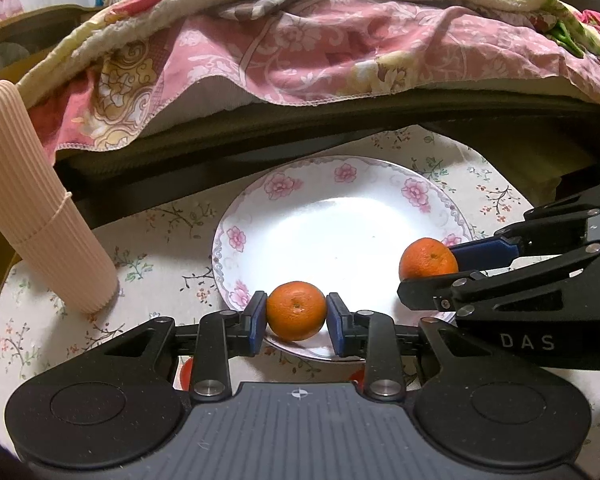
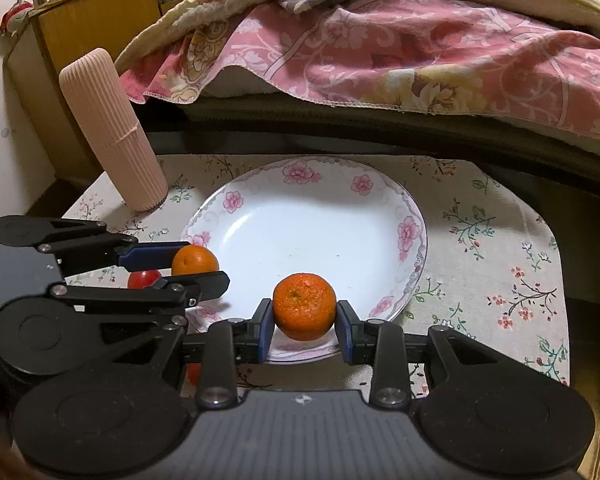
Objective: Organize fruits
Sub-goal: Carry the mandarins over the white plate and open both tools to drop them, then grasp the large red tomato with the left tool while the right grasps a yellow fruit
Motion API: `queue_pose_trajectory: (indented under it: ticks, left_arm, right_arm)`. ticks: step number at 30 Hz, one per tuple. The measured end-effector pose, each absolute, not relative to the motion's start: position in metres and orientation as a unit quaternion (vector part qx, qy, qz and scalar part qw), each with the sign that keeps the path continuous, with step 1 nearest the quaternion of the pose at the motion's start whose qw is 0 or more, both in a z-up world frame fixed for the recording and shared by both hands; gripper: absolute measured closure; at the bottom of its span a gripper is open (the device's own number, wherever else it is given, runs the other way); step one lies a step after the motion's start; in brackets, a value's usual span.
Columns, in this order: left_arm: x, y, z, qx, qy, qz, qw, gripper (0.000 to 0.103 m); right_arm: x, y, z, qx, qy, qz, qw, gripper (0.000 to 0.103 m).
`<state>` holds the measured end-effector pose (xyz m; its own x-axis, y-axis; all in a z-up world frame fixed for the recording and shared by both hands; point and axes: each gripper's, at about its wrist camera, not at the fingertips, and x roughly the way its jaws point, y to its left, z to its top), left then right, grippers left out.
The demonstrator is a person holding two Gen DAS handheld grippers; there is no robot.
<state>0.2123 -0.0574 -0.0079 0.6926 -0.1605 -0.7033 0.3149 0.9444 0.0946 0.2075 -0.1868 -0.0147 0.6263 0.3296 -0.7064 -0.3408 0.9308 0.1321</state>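
In the left wrist view my left gripper (image 1: pixel 296 316) is shut on an orange (image 1: pixel 296 304), its blue pads pressing both sides, over the near rim of a white floral plate (image 1: pixel 284 186). To the right, my right gripper (image 1: pixel 426 274) reaches in sideways over the plate's right edge with a second orange (image 1: pixel 428 260). In the right wrist view my right gripper (image 2: pixel 305 314) is shut on that orange (image 2: pixel 304 300) above the plate's (image 2: pixel 300 172) near rim. The left gripper (image 2: pixel 206 266) holds its orange (image 2: pixel 194 258) at the left. A red tomato (image 2: pixel 142 279) lies under it.
A tall ribbed beige cylinder (image 1: pixel 40 200) (image 2: pixel 112 132) stands left of the plate on a floral tablecloth (image 1: pixel 160 264) (image 2: pixel 480 240). A bed with a pink quilt (image 1: pixel 300 40) (image 2: pixel 380 40) overhangs the table's far side. More red fruit (image 1: pixel 186 374) (image 2: pixel 194 372) shows beneath the grippers.
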Motion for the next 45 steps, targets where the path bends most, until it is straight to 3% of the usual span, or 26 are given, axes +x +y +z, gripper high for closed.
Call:
queue_pose_trajectory:
  ticks: [11, 17, 45]
  left_arm:
    - [0.210, -0.056, -0.006, 0.103, 0.367, -0.124, 0.916, 0.056]
    - [0.207, -0.051, -0.001, 0.099, 0.362, -0.122, 0.919, 0.052]
    - [0.139, -0.021, 0.038, 0.099, 0.352, -0.126, 0.922, 0.049]
  right_arm:
    - [0.208, -0.188, -0.013, -0.011, 0.389, 0.178, 0.904, 0.067]
    - [0.207, -0.189, -0.010, -0.012, 0.381, 0.177, 0.907, 0.061]
    - [0.139, -0.168, 0.024, -0.002, 0.368, 0.199, 0.909, 0.061]
